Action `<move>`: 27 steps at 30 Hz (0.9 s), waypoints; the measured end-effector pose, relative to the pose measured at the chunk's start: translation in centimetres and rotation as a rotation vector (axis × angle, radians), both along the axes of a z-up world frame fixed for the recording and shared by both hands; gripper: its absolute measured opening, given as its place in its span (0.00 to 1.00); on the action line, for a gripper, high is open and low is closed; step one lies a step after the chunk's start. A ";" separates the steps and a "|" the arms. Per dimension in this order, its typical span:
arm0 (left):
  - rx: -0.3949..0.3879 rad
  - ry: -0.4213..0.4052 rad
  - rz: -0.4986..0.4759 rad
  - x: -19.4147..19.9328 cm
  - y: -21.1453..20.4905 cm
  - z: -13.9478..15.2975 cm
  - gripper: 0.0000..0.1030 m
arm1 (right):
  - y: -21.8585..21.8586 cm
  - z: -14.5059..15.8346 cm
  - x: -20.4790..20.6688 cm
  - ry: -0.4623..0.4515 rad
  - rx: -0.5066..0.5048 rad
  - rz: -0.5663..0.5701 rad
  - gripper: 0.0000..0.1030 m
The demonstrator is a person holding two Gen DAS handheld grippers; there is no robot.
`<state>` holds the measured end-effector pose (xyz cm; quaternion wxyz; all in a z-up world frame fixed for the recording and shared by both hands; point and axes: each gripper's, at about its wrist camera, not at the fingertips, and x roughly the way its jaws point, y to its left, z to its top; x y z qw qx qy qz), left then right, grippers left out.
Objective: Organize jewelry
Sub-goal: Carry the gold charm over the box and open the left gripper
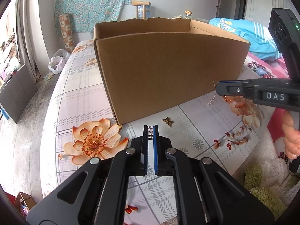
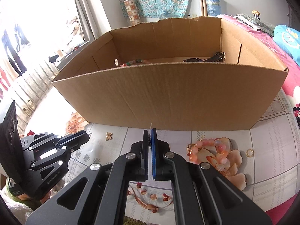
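both tools grip small jewelry: left tool [image 1: 150, 128], right tool [image 2: 149, 132], near box wall [image 2: 168, 97].

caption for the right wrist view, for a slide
Right gripper pinching a small chain before the cardboard box; pink bracelet on the sheet.

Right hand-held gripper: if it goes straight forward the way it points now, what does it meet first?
Most likely the near wall of the box. The right hand-held gripper, shut on a small dark piece, points at its base across a short strip of cloth; depth is unclear.
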<state>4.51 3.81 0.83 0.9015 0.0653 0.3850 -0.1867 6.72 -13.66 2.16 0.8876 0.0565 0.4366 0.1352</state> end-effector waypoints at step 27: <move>-0.087 -0.017 -0.121 10.1 -2.9 9.8 0.04 | -2.0 9.7 7.6 -0.143 0.125 0.088 0.03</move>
